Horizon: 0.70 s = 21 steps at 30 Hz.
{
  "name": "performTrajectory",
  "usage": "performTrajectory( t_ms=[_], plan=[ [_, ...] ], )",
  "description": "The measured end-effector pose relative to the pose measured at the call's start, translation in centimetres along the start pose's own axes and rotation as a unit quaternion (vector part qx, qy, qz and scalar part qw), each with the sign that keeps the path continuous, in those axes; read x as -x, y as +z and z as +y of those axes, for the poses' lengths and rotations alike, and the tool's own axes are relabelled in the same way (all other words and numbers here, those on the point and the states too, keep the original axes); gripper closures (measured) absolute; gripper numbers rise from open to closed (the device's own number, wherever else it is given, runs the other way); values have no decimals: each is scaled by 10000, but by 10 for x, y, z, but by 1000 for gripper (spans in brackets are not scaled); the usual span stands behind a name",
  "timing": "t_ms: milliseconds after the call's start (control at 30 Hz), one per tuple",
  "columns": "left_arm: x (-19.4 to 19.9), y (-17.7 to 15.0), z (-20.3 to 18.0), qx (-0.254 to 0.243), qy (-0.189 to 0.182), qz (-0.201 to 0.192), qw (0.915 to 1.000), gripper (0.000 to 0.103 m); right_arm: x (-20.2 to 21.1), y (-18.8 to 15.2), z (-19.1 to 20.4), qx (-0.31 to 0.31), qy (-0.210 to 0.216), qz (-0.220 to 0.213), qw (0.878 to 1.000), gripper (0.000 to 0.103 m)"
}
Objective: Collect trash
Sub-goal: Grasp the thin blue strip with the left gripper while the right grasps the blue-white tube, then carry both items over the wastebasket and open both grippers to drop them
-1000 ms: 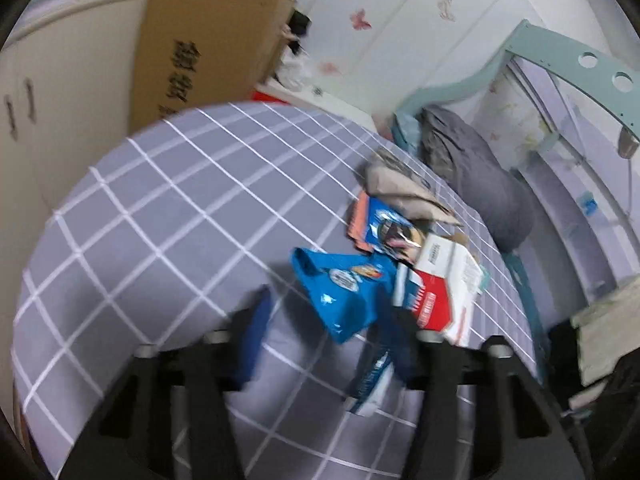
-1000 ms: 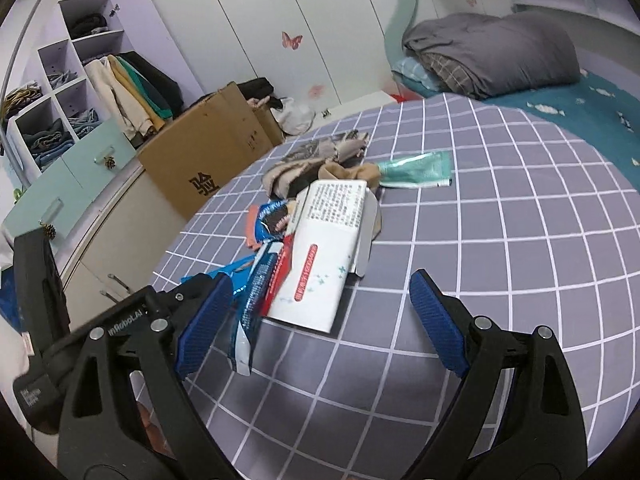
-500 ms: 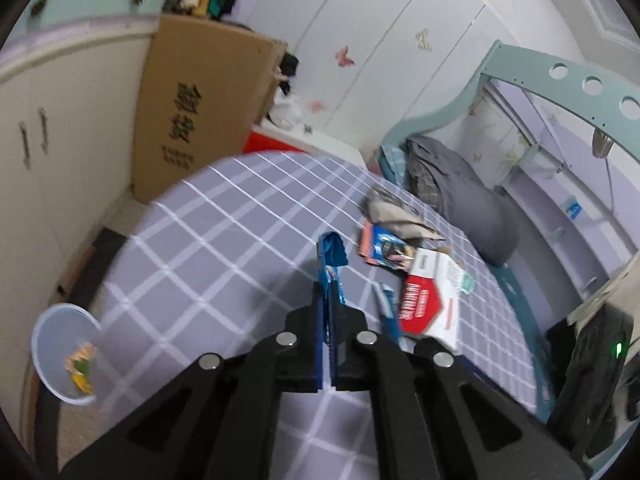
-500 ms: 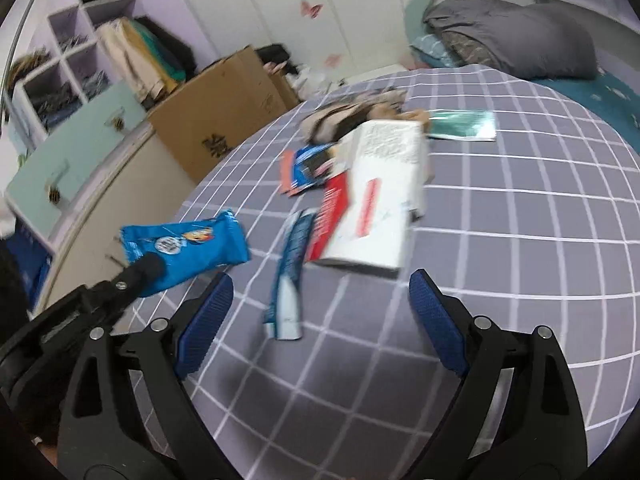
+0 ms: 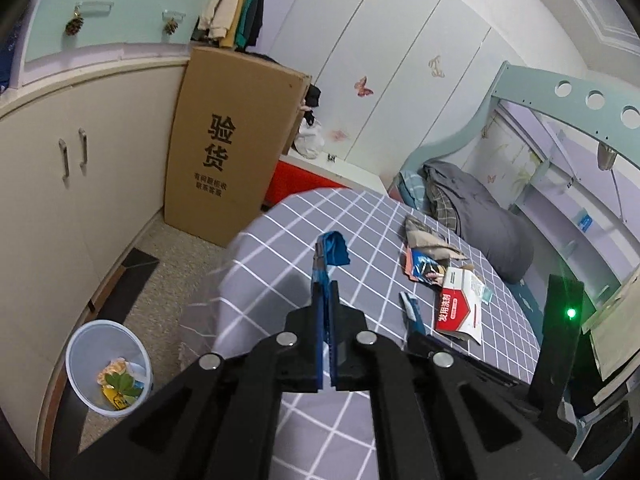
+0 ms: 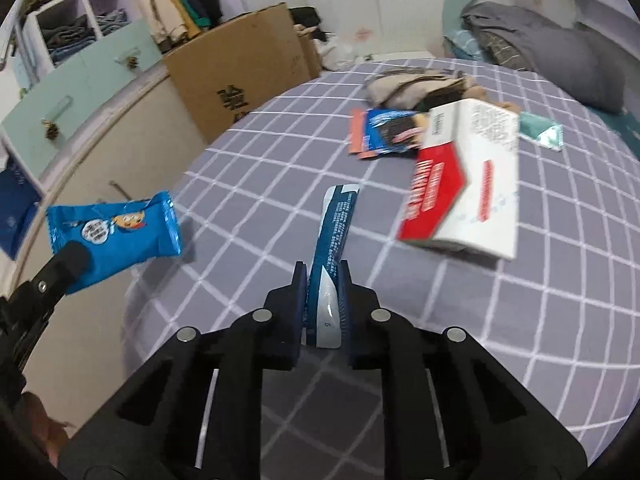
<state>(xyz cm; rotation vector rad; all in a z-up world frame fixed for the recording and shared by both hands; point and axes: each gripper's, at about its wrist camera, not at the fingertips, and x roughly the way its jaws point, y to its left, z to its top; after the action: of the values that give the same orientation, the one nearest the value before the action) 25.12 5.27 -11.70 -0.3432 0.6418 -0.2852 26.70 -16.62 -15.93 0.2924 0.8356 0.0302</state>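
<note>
Trash is coming off the bed now! One second back the blue snack wrapper (image 6: 114, 236) lay on the grey checked bedspread (image 5: 288, 248) between wide jaws; now the left gripper (image 5: 327, 292) is clamped tight on it and carries it in the air near the bed's edge, with the white waste bin (image 5: 86, 364) down on the floor to the left. Over on the right, the right gripper (image 6: 323, 280), spread wide half a second ago, has just been closing and now pinches the long blue sachet (image 6: 334, 236), whose far end points up the bedspread. Red-and-white carton (image 6: 468, 184) and other wrappers sit beyond.
</note>
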Motion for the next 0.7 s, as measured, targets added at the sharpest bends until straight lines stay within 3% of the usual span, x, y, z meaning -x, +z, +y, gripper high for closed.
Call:
performTrajectory(
  t_ms=[333,533,700],
  plan=[
    [39,11,45,178,251,-381,9988,101,11,-1,65,417,766,-62,9962,88],
    [65,13,100,589,568,-458,9956,101,4,-7,131,843,1207,13,9891,88],
    [81,9,153,881,1061,-504,9892,101,-13,-19,184,1210,1578,206,9798,88]
  ],
)
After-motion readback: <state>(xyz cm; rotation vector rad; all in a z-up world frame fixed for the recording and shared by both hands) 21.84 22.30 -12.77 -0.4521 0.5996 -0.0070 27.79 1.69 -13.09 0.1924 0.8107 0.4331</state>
